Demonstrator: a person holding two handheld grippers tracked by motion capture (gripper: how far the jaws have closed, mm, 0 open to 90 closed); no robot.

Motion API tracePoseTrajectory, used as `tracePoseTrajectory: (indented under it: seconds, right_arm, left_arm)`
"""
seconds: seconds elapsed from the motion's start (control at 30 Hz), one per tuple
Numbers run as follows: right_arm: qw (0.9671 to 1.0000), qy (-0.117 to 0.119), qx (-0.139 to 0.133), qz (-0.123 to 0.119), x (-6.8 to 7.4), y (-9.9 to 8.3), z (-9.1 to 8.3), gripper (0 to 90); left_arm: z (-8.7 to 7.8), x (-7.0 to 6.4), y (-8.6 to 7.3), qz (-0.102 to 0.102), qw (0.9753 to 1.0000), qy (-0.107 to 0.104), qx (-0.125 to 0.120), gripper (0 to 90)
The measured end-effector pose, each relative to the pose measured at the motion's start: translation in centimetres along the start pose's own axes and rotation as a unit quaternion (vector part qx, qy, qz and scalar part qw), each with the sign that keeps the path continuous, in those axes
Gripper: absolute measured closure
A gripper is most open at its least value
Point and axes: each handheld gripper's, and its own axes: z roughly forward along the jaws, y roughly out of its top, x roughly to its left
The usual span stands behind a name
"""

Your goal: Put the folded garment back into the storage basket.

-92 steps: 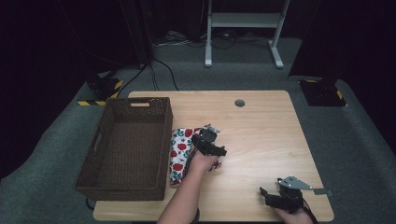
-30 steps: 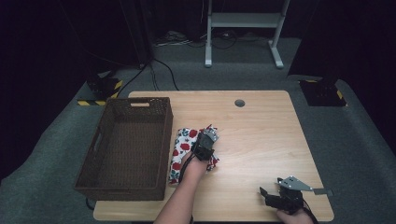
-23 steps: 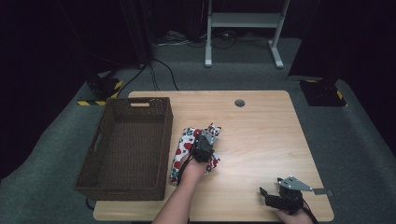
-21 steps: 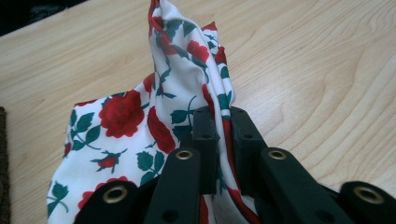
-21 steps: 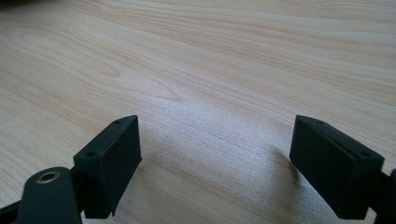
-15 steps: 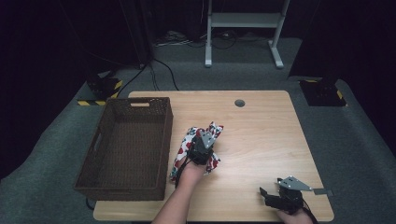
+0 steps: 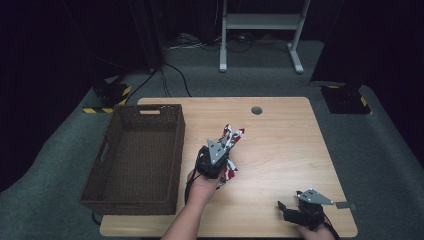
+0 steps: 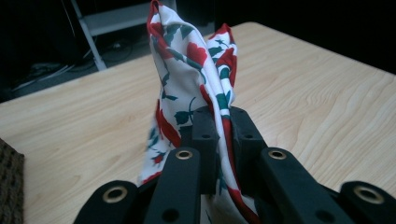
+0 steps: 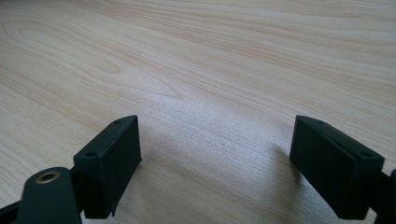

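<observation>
A white cloth (image 7: pixel 231 138) printed with red flowers and green leaves is bunched and lifted off the wooden table (image 7: pixel 280 140) near its middle. My left gripper (image 7: pixel 220 152) is shut on the cloth; in the left gripper view the fabric (image 8: pixel 191 74) stands up between the closed jaws of the left gripper (image 8: pixel 223 122). My right gripper (image 7: pixel 283 209) rests low at the table's front right corner. In the right gripper view the right gripper (image 9: pixel 215 144) is open wide, with bare wood between the jaws.
A dark woven basket (image 7: pixel 107 192) stands on the left part of the table, beside the cloth. A small round hole (image 7: pixel 257 110) sits near the table's far edge. Beyond the table are a white metal stand (image 7: pixel 260 22) and cables on grey carpet.
My left gripper has raised the cloth and carried it right and away from the basket; the fabric went from lying flat to hanging bunched. The right gripper has stayed put.
</observation>
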Motion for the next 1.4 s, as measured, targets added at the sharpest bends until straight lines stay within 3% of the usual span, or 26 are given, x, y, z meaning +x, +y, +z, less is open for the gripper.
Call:
tracePoseTrajectory:
  seconds: [0.27, 0.3, 0.47, 0.53, 0.77, 1.1, 1.4]
  right_arm:
    - [1.0000, -0.001, 0.002, -0.004, 0.1, 0.0, 0.1, 16.2]
    - [1.0000, -0.001, 0.002, -0.004, 0.0, 0.0, 0.1, 16.2]
    - [1.0000, -0.002, 0.002, -0.003, 0.0, 0.0, 0.1, 16.2]
    - [1.0000, -0.002, 0.002, -0.003, 0.0, 0.0, 0.1, 16.2]
    - [1.0000, -0.001, 0.002, -0.002, 0.0, 0.0, 0.1, 16.2]
    - [1.0000, -0.002, 0.002, -0.003, 0.0, 0.0, 0.1, 16.2]
    - [1.0000, -0.004, 0.003, -0.004, 0.1, 0.0, 0.1, 16.2]
  left_arm:
    - [-1.8, 0.0, 0.5, -0.003, 0.9990, -0.006, -0.043, 82.5]
    - [-2.3, 0.1, 0.7, -0.008, 0.9980, -0.013, -0.062, 82.4]
    - [-3.1, 0.2, 1.0, -0.014, 0.9961, -0.017, -0.086, 82.5]
    - [-3.6, 0.2, 1.1, -0.015, 0.9941, -0.019, -0.106, 82.6]
    - [-4.4, 0.0, 1.1, -0.017, 0.9899, -0.019, -0.139, 82.6]
    - [-4.9, -0.1, 1.7, -0.017, 0.9877, -0.025, -0.153, 82.6]
    - [-6.1, 0.1, 2.8, -0.022, 0.9832, -0.025, -0.180, 82.5]
